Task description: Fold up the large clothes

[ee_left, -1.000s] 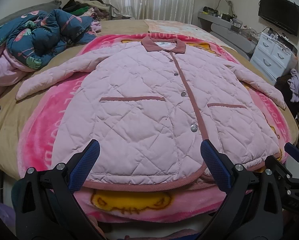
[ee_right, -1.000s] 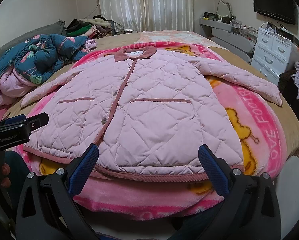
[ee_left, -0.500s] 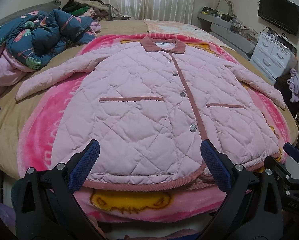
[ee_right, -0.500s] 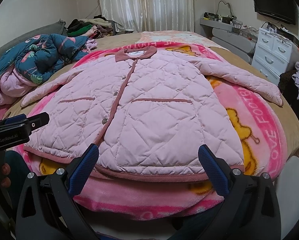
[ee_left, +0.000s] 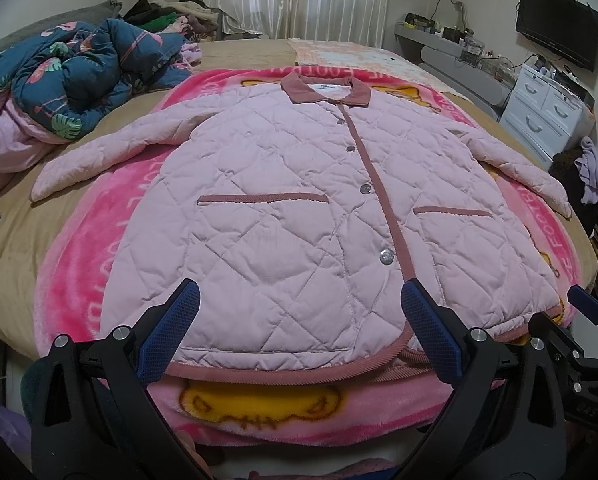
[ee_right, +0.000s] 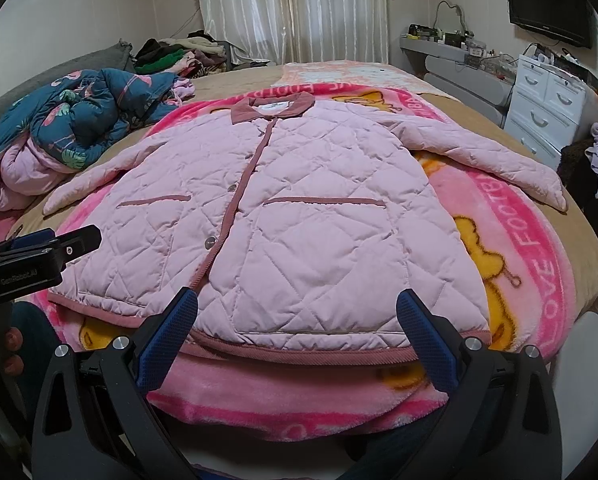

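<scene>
On the bed: a pink quilted jacket (ee_left: 299, 216) lies face up and buttoned on a pink blanket (ee_left: 79, 248), collar at the far end, hem at the near edge.
Sleeves: both spread outward, one toward the rumpled blue quilt (ee_left: 79, 80), the other toward the white drawers (ee_left: 547, 108).
Left hand-held gripper (ee_left: 299, 320): jaws wide apart, empty, hovering just short of the hem over the jacket's left half.
Right hand-held gripper (ee_right: 297, 320): jaws likewise wide apart and empty, poised at the hem over the right half.
Change over the last second: almost none; the jacket lies exactly as it did, and both grippers have held their places at the hem without closing.
Meaning for the task: folding has not begun; this looks like a pause to line up before the first grasp.
Likely next need: each gripper probably has to reach a sleeve or side edge and pinch it to bring it across the body.
Risk: the padded fabric is thick and springy, so a shallow pinch may slip.
</scene>
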